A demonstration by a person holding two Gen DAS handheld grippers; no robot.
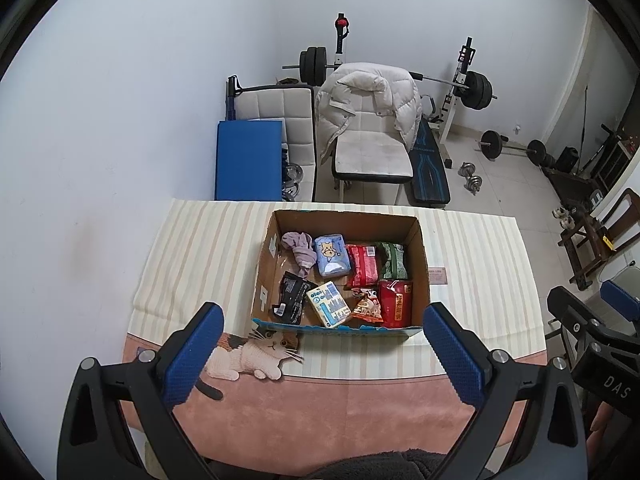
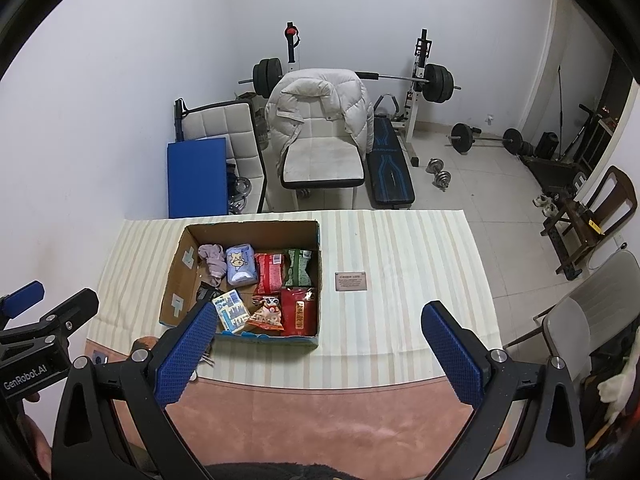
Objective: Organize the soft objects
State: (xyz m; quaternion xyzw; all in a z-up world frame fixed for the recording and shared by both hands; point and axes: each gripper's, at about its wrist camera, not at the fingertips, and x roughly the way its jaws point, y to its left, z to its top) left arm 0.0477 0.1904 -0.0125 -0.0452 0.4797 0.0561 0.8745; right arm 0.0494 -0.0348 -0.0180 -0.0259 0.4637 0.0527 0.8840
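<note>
My left gripper (image 1: 322, 338): black plastic frame, two fingers faced with blue knurled pads (image 1: 192, 354), silver round screws at the finger pivots, triangular cut-outs in the arms. My right gripper (image 2: 318, 336) is built the same — blue textured pads (image 2: 452, 352), silver screws, black arms. Seen from the right wrist camera, the left unit's side carries white lettering "GenRobot.AI"; from the left wrist camera, the right unit's housing reads "DAS". Dark fuzzy garment (image 1: 380, 466) directly below the left gripper — fleece-like texture.
</note>
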